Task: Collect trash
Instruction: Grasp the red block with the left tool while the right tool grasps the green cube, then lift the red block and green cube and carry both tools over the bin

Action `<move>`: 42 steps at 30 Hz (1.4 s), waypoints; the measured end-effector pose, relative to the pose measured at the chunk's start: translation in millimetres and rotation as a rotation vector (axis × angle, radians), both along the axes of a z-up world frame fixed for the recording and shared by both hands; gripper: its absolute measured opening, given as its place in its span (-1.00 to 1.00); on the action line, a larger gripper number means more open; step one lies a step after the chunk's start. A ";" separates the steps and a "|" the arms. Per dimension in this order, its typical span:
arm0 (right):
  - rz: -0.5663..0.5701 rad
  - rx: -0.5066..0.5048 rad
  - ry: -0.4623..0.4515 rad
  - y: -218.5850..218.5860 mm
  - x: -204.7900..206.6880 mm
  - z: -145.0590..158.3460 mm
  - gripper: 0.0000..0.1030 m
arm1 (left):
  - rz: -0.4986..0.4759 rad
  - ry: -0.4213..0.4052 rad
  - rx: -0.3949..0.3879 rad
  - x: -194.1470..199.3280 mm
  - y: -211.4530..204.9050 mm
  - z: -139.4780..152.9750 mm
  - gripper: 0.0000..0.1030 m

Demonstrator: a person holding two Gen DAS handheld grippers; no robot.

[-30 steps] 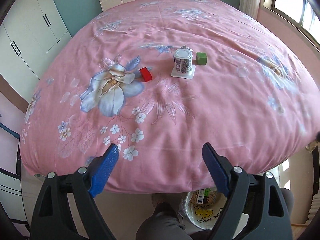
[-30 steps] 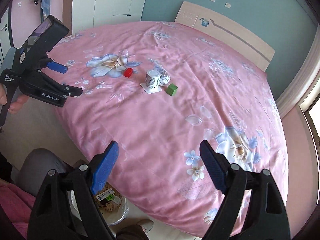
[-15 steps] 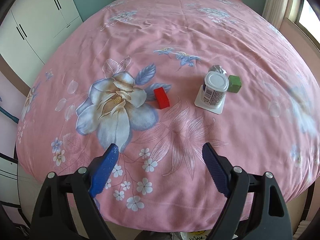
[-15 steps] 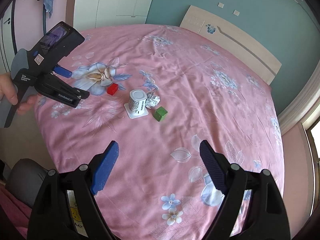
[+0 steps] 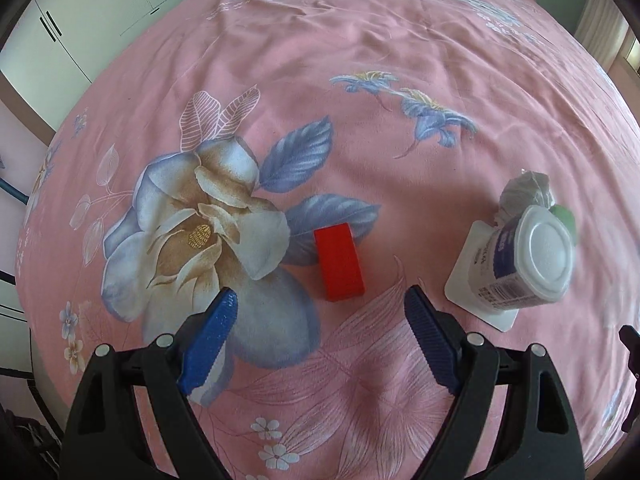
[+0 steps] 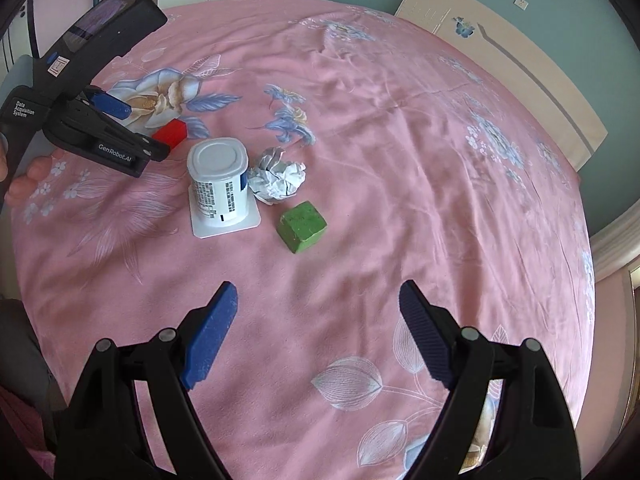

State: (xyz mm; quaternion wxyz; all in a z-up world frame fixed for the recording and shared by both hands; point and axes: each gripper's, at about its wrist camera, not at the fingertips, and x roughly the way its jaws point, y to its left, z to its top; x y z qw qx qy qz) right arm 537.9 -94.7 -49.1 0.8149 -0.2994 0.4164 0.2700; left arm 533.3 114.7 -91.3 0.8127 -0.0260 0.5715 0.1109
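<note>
Left gripper [image 5: 318,302] wide open, empty, above bed [image 5: 360,60], red block [image 5: 339,263] just ahead between fingertips. Right gripper [image 6: 318,300] wide open, empty. Upturned yogurt cup [image 6: 219,184] on bedspread; crumpled paper ball [image 6: 277,174] touching its right side; green block [image 6: 302,226] just beside both.
</note>
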 end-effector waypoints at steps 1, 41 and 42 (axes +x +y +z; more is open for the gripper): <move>0.004 -0.004 0.006 1.5 9.4 -8.3 0.59 | 0.009 0.001 -0.001 4.7 1.0 -3.3 0.69; -0.183 0.127 0.050 -56.0 -29.0 40.7 -0.40 | -0.226 -0.138 -0.010 -77.0 -56.1 100.1 -0.57; -0.192 0.126 0.034 -59.1 -37.8 50.6 -0.40 | -0.241 -0.159 -0.003 -85.2 -61.3 112.3 -0.57</move>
